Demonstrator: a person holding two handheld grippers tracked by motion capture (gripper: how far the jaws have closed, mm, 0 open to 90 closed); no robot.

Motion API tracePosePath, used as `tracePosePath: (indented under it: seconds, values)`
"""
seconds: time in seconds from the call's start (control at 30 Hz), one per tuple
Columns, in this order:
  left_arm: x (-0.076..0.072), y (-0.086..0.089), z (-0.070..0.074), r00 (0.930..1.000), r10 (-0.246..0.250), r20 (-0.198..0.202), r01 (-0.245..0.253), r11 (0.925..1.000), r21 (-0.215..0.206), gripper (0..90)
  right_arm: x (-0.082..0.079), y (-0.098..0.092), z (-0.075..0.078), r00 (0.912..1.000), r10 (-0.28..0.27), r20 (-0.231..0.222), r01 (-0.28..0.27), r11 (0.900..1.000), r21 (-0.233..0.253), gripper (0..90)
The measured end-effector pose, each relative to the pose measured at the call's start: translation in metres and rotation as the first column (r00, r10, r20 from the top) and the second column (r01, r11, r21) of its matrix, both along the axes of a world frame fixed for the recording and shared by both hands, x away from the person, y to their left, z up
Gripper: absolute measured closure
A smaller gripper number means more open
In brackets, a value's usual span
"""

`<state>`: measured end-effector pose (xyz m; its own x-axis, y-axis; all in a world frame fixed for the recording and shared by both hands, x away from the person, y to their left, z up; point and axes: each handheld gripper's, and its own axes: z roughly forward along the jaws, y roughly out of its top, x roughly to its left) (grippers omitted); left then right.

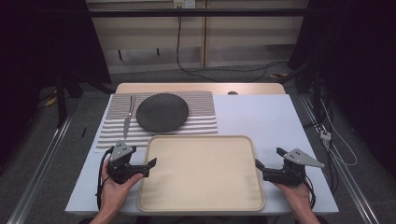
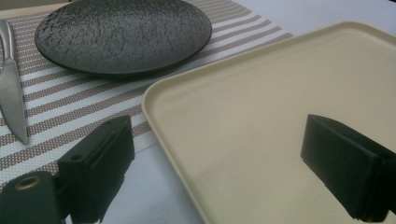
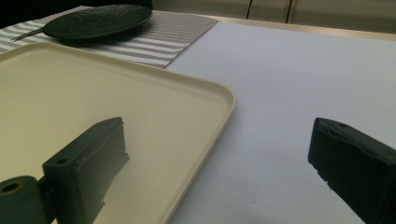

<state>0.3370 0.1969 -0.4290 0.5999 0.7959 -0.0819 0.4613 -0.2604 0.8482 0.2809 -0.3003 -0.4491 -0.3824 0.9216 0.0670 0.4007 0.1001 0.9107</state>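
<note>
Two open claws [image 1: 152, 164] [image 1: 268, 158] flanking tray [image 1: 201, 172].

Left gripper [image 1: 152, 163]: black body, grey three-cornered plate on top behind the fingers, small dark screw heads in the plate. Black cable loops from the rear, away from the fingers. Right gripper [image 1: 267, 159]: same black build, grey plate longer and pointed; black cable trails behind the hand. Fingers [image 2: 100, 161] are matte black, blocky, with flat square ends; a brass-ringed hole sits at the base of one. Forearms bare, no sleeves visible.
</note>
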Motion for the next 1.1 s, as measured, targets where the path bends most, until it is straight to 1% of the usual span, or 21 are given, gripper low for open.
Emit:
tracePosePath:
  seconds: [0.03, 0.07, 0.13, 0.2, 0.3, 0.33, 0.37, 0.43, 0.5, 0.57, 0.63, 0.67, 0.7, 0.77, 0.8, 0.87, 0.9, 1.0, 1.07, 1.1]
  values:
    - [0.0, 0.0, 0.0, 1.0, 0.001, -0.005, -0.001, 0.9999, 0.012, 11.0, 0.0, 0.0, 0.0, 1.0, 0.001, -0.002, -0.001, 1.0, 0.001, 4.4]
    - [0.001, 0.0, 0.0, 1.0, -0.001, -0.008, 0.001, 0.9999, 0.012, 12.5, 0.0, 0.0, 0.0, 1.0, 0.002, -0.002, -0.002, 1.0, 0.003, 4.4]
    - [0.002, 0.0, 0.001, 0.9999, -0.002, -0.012, 0.002, 1.0, 0.005, 12.2, 0.0, -0.001, 0.0, 1.0, 0.0, -0.002, 0.0, 1.0, 0.001, 4.2]
    - [0.002, 0.0, 0.002, 0.9999, -0.001, -0.016, 0.001, 1.0, 0.009, 12.2, 0.0, -0.001, 0.0, 1.0, 0.003, 0.0, -0.003, 1.0, 0.003, 4.2]
    - [0.003, 0.001, 0.003, 0.9997, -0.007, -0.023, 0.006, 1.0, -0.007, 10.4, 0.001, -0.001, 0.0, 1.0, 0.003, -0.007, -0.003, 1.0, 0.005, 4.1]
    - [0.004, 0.001, 0.005, 0.9996, 0.005, -0.028, -0.004, 1.0, 0.007, 8.8, 0.0, -0.001, 0.0, 1.0, 0.005, -0.006, -0.005, 1.0, 0.007, 4.1]
    - [0.005, 0.002, 0.006, 0.9995, 0.008, -0.031, -0.008, 1.0, 0.001, 7.5, 0.0, -0.001, 0.0, 1.0, 0.005, -0.005, -0.005, 1.0, 0.005, 4.1]
    - [0.006, 0.002, 0.006, 0.9996, 0.004, -0.028, -0.005, 1.0, -0.005, 7.4, 0.0, -0.001, 0.0, 1.0, 0.005, -0.005, -0.005, 1.0, 0.002, 4.1]
    - [0.008, 0.003, 0.008, 0.9995, 0.001, -0.033, -0.001, 0.9999, 0.013, 7.4, 0.001, -0.001, 0.0, 1.0, 0.003, -0.009, -0.003, 1.0, 0.003, 4.2]
    - [0.009, 0.004, 0.009, 0.9995, -0.001, -0.031, 0.002, 0.9999, 0.014, 7.4, 0.001, -0.001, -0.001, 0.9999, 0.003, -0.011, -0.003, 1.0, 0.006, 4.1]
    - [0.011, 0.005, 0.01, 0.9992, -0.012, -0.037, 0.013, 0.9998, 0.014, 7.4, 0.001, -0.001, -0.001, 0.9999, 0.002, -0.012, -0.002, 1.0, 0.006, 4.1]
    - [0.012, 0.005, 0.012, 0.9993, -0.013, -0.036, 0.013, 0.9999, 0.01, 7.5, 0.001, -0.001, -0.001, 0.9999, 0.004, -0.013, -0.004, 1.0, 0.006, 4.2]
    - [0.012, 0.006, 0.013, 0.9993, -0.019, -0.032, 0.02, 0.9997, 0.015, 7.4, 0.001, -0.001, -0.001, 0.9999, 0.004, -0.012, -0.004, 1.0, 0.005, 4.2]
    - [0.013, 0.008, 0.014, 0.9997, -0.011, -0.021, 0.011, 0.9999, 0.006, 7.5, 0.001, 0.0, 0.0, 0.9999, 0.005, -0.012, -0.005, 1.0, -0.001, 4.1]
    - [0.013, 0.009, 0.015, 0.9998, -0.004, -0.017, 0.004, 0.9999, 0.013, 7.5, 0.002, 0.0, 0.0, 0.9999, 0.005, -0.013, -0.005, 1.0, -0.001, 4.2]
    - [0.014, 0.01, 0.016, 0.9997, -0.008, -0.021, 0.008, 1.0, 0.005, 8.1, 0.001, 0.001, 0.0, 0.9999, 0.006, -0.013, -0.006, 1.0, -0.005, 4.2]
    - [0.015, 0.011, 0.016, 0.9997, 0.0, -0.023, 0.0, 1.0, -0.002, 8.8, 0.001, 0.002, 0.0, 0.9999, 0.009, -0.011, -0.009, 1.0, -0.006, 4.2]
    - [0.018, 0.013, 0.019, 0.9995, 0.002, -0.032, -0.002, 1.0, -0.006, 9.1, 0.001, 0.003, 0.0, 0.9999, 0.009, -0.014, -0.009, 1.0, -0.006, 4.2]
    - [0.022, 0.014, 0.021, 0.9995, 0.001, -0.033, -0.001, 1.0, 0.006, 9.1, 0.001, 0.003, 0.0, 0.9998, 0.01, -0.016, -0.01, 1.0, -0.003, 4.1]
    - [0.023, 0.015, 0.021, 0.9995, 0.002, -0.031, -0.002, 1.0, 0.005, 9.1, 0.001, 0.003, 0.0, 0.9998, 0.009, -0.017, -0.009, 1.0, -0.002, 4.2]
